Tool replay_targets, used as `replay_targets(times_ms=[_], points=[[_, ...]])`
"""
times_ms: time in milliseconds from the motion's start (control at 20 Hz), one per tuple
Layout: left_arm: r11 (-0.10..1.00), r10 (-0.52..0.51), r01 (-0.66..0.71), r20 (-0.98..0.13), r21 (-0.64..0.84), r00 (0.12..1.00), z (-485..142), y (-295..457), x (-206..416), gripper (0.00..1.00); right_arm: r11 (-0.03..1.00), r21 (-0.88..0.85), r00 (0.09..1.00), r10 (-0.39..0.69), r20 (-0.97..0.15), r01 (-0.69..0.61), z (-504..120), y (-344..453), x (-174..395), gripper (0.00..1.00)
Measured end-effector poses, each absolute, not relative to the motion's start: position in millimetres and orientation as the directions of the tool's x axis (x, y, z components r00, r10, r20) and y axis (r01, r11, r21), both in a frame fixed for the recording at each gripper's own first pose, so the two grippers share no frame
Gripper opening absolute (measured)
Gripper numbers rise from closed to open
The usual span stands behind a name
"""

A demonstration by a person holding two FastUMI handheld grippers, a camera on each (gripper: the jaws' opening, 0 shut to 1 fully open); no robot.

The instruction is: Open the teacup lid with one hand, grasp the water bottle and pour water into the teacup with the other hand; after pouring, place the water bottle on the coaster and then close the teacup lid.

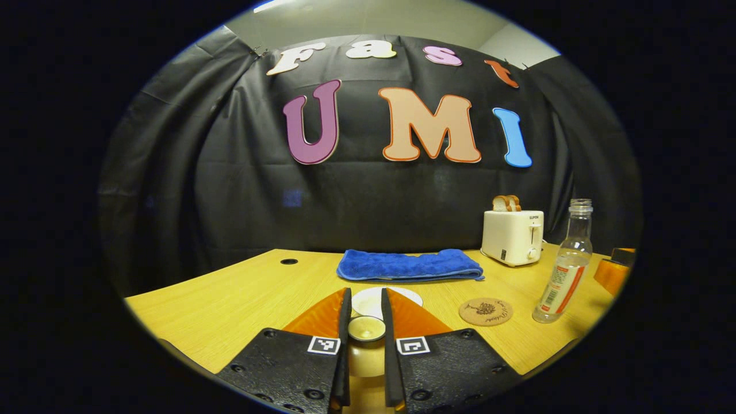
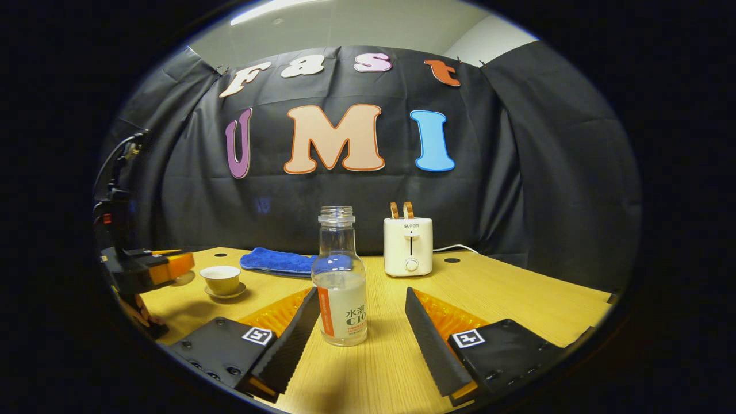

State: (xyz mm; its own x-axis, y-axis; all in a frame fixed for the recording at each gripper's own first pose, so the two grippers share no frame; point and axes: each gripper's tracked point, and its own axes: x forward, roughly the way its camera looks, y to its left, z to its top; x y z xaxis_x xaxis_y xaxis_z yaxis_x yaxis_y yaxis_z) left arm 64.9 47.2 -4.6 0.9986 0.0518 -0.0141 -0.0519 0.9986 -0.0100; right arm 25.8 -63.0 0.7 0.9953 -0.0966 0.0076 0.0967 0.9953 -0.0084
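My left gripper (image 1: 366, 293) is shut on the knob of the pale teacup lid (image 1: 367, 329), held just short of the teacup (image 1: 405, 296), whose rim peeks past the fingertips. In the right gripper view the teacup (image 2: 223, 279) stands uncovered on its saucer, and the left gripper (image 2: 175, 264) hovers close to its left. The clear, uncapped water bottle (image 2: 341, 287) stands on the table, partly filled, between the fingers of my open right gripper (image 2: 361, 293), closer to the left finger. The left gripper view shows the bottle (image 1: 566, 270) right of the round cork coaster (image 1: 486, 311).
A folded blue towel (image 1: 408, 265) lies at the back of the wooden table (image 1: 230, 305). A white toaster (image 1: 512, 237) with toast in it stands to the towel's right. The right gripper (image 1: 614, 270) shows at the right edge. A cord runs from the toaster (image 2: 408, 246).
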Motion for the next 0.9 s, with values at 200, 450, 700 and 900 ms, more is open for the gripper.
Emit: replay_targets(times_ms=[200,450,700,900], points=[[1.0,0.009,-0.009,-0.007,-0.009,1.0,-2.4,45.2,27.0,0.21,0.995,-0.008,0.995,-0.096,0.007,0.096,1.1,-62.1,25.8,0.96],[1.0,-0.004,0.004,-0.001,-0.008,1.0,-1.4,48.1,6.6,0.21,0.995,-0.009,0.995,-0.097,0.007,0.097,0.5,-61.9,25.9,0.96],[0.999,-0.045,0.045,-0.01,-0.005,0.999,-4.5,41.9,8.1,0.2,0.996,-0.008,0.996,-0.087,0.004,0.087,-0.5,-53.5,32.9,0.96],[0.999,-0.046,0.046,-0.002,-0.008,0.999,-1.8,41.6,7.6,0.22,0.996,-0.007,0.996,-0.087,0.003,0.087,-0.7,-44.9,47.9,1.0]])
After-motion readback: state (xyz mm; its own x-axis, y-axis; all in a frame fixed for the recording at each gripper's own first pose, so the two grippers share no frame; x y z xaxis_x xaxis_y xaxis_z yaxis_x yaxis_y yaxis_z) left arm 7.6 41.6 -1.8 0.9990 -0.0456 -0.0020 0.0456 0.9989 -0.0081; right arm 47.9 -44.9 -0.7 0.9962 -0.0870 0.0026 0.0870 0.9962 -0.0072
